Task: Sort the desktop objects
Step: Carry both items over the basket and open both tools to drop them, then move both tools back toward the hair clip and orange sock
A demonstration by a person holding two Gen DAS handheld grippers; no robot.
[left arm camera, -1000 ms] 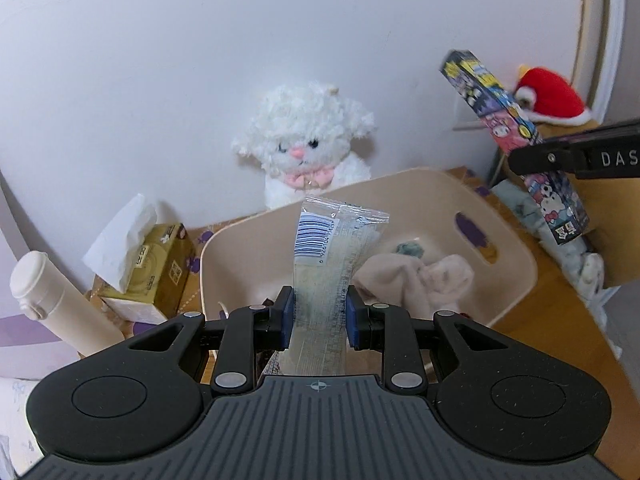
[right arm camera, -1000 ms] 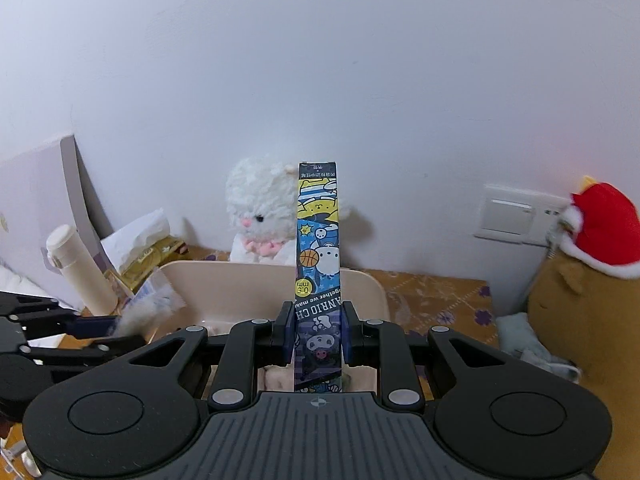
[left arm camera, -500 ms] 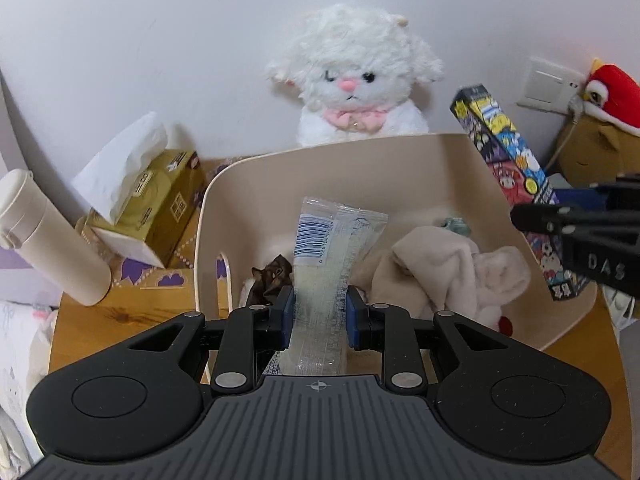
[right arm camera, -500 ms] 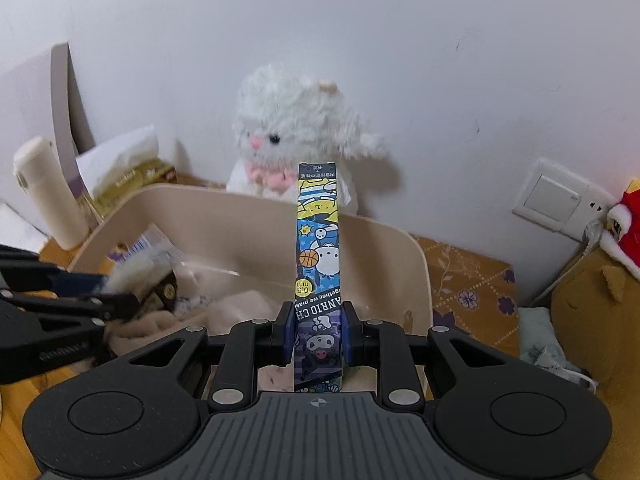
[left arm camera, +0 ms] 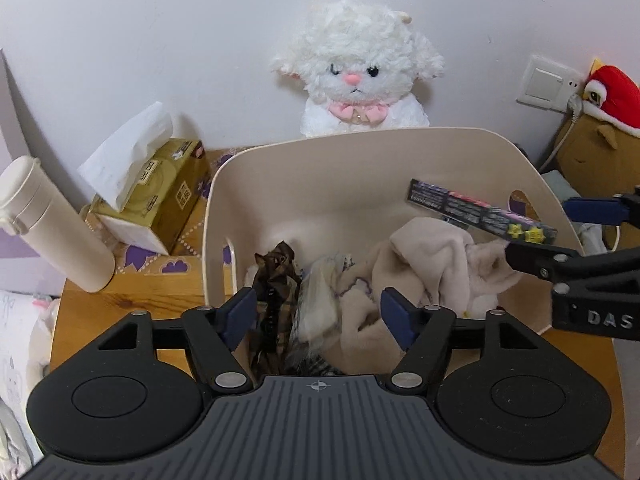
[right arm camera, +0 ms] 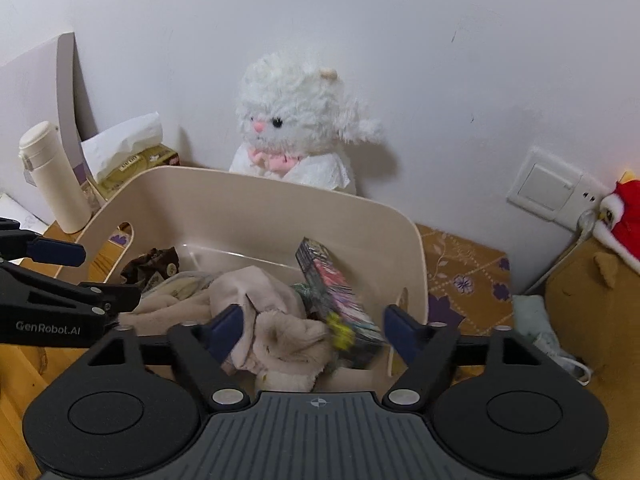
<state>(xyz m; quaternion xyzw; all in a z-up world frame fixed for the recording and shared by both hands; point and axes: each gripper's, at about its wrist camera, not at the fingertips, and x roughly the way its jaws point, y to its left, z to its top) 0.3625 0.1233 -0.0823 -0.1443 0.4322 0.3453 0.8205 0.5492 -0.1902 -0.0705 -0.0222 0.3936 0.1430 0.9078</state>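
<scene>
While both grippers, left [left arm camera: 318,312] and right [right arm camera: 314,330], gape empty, long dark cartoon-printed carton [right arm camera: 336,300] lies tilted in beige plastic tub [right arm camera: 248,196], right side, atop pale fleece cloth [right arm camera: 276,328]; brown ribbon [left arm camera: 276,280] left.

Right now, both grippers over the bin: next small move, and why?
Probably lift both clear of the bin. The left gripper and right gripper are open and empty; the clear packet and cartoon box lie inside on the beige cloth, so both drops look done.
</scene>
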